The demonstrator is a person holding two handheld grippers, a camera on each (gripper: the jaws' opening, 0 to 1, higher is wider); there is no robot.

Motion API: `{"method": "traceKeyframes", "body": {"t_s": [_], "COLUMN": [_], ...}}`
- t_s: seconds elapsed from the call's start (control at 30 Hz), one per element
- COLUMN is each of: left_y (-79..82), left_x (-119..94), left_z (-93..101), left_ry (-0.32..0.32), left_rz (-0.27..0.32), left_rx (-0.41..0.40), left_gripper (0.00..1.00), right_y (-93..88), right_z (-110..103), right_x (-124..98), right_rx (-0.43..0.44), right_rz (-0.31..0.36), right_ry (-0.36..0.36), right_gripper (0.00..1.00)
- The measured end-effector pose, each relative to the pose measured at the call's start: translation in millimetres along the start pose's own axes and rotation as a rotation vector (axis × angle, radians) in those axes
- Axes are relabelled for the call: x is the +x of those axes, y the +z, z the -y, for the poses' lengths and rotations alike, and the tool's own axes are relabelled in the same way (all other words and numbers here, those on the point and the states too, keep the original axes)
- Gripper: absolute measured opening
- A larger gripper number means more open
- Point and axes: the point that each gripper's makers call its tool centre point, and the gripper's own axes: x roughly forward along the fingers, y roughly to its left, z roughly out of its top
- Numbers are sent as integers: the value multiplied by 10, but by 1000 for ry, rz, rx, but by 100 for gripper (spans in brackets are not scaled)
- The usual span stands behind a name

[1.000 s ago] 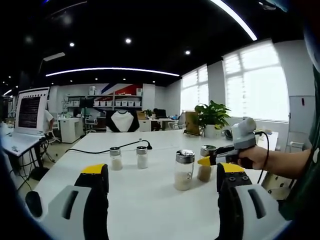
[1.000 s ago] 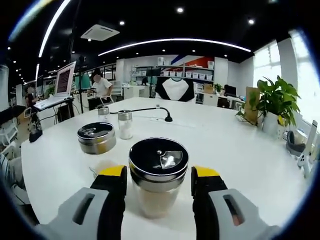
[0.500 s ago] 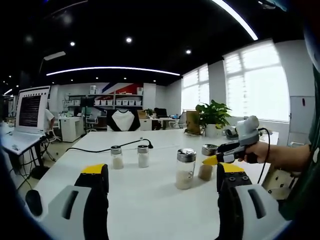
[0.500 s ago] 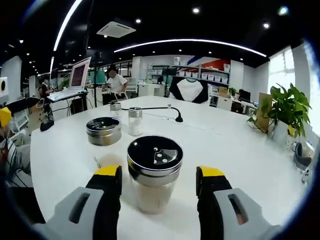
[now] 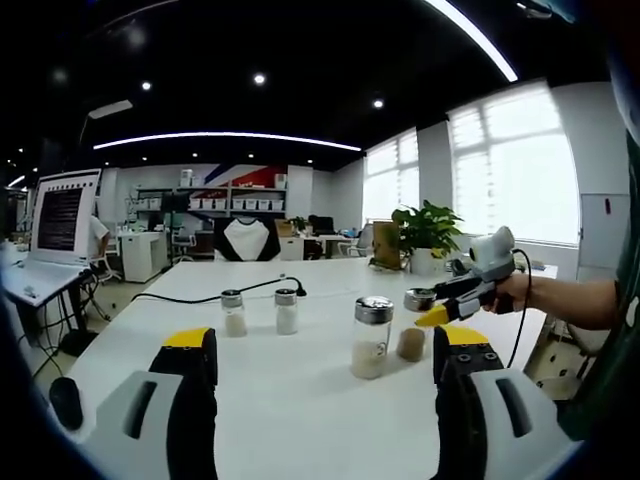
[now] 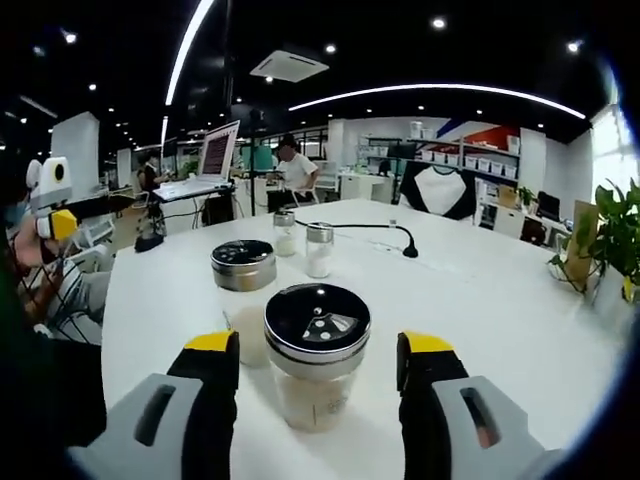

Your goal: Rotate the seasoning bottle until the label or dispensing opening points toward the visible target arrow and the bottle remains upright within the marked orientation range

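White table (image 6: 520,300) carries the clear glass seasoning bottle with black perforated lid (image 6: 317,352), upright between spread right gripper (image 6: 320,362) jaws, seemingly untouched. Left gripper (image 5: 322,355) gapes too; its view shows that bottle (image 5: 411,325) side-on.
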Motion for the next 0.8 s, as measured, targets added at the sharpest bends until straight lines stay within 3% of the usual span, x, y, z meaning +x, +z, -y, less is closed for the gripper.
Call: {"method": "traceKeyframes", "body": {"t_s": [0.1, 0.23, 0.53, 0.7, 0.8], "left_y": [11, 22, 61, 56, 59], "left_x": [-9, -29, -82, -91, -98], "left_z": [-5, -18, -27, -31, -31], "left_ry": [2, 8, 13, 15, 15], "left_rz": [2, 2, 11, 9, 9], "left_rx": [2, 5, 18, 14, 17], "left_gripper": [94, 94, 95, 94, 94], "right_y": [-18, -4, 81, 65, -31], "right_z": [-13, -7, -40, -80, -99], "right_x": [12, 47, 43, 64, 97], "right_rx": [-18, 86, 61, 46, 17], "right_rz": [-5, 42, 86, 79, 28], "right_ry": [46, 134, 239, 277, 282], "right_gripper": [67, 70, 61, 60, 58]}}
